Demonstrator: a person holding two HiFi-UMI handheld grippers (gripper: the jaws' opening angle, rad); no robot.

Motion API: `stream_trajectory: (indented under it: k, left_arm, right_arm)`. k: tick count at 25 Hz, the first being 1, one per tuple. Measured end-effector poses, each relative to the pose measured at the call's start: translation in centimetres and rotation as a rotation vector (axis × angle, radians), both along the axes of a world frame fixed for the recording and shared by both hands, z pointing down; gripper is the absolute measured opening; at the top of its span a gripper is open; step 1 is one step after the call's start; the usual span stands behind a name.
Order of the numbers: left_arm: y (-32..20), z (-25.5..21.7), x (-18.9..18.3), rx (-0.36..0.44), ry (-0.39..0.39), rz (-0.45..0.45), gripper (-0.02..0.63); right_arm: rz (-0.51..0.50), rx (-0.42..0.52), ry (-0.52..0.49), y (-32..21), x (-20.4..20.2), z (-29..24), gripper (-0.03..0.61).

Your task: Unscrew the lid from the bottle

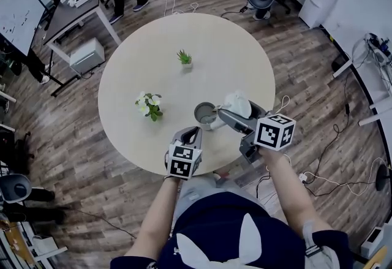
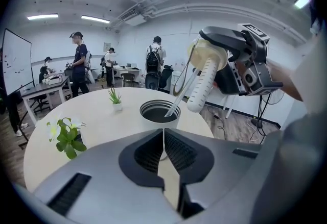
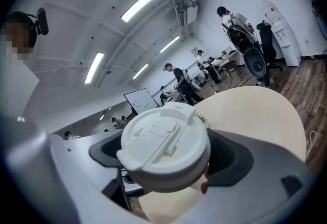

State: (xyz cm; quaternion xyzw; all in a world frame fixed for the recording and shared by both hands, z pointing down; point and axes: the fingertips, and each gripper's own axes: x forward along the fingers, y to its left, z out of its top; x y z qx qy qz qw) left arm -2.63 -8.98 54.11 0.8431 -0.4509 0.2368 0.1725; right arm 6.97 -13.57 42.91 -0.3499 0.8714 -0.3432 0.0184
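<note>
The right gripper (image 1: pixel 229 117) was clamped on the white lid (image 3: pixel 164 144), above the open bottle (image 2: pixel 159 113) on the round table (image 1: pixel 184 35). The left gripper (image 2: pixel 164 139) was closed and empty just before the bottle. A straight lift until the straw (image 2: pixel 182 96) cleared the rim was advisable, as the bottle stood unheld.

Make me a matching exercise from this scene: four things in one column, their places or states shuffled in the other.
1 lid
2 bottle
3 left tongs
4 small potted plant

A open-topped, standing on the table
B shut, nothing between them
C gripped by the right tongs
D near the table's middle, beyond the bottle

Pairs: 1-C, 2-A, 3-B, 4-D
</note>
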Motion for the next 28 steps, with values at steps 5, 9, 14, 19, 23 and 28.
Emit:
stream_trajectory:
  k: [5, 9, 14, 19, 23, 28]
  left_arm:
    - [0.2, -0.9, 0.3, 0.017, 0.004, 0.008, 0.028]
    - [0.4, -1.5, 0.3, 0.026, 0.009, 0.004, 0.028]
    - [0.7, -1.7, 0.0, 0.039, 0.016, 0.002, 0.028]
    - [1.1, -1.8, 0.3, 0.04, 0.018, 0.005, 0.028]
    - [1.3, -1.9, 0.1, 0.042, 0.023, 0.006, 0.028]
    - [1.7, -1.9, 0.2, 0.042, 0.022, 0.011, 0.028]
  right_arm:
    - [-0.014, 0.038, 0.024, 0.4, -0.3, -0.5, 0.469]
    - [-0.01, 0.045, 0.022, 0.6, -0.4, -1.0, 0.469]
    - [-0.003, 0.039, 0.011, 1.1, -0.5, -1.1, 0.469]
    - [0.002, 0.027, 0.007, 1.5, -0.1, -0.9, 0.469]
    - [0.001, 0.029, 0.009, 1.9, -0.3, -0.9, 0.469]
    - [-0.002, 0.032, 0.004, 2.4, -0.4, -0.9, 0.469]
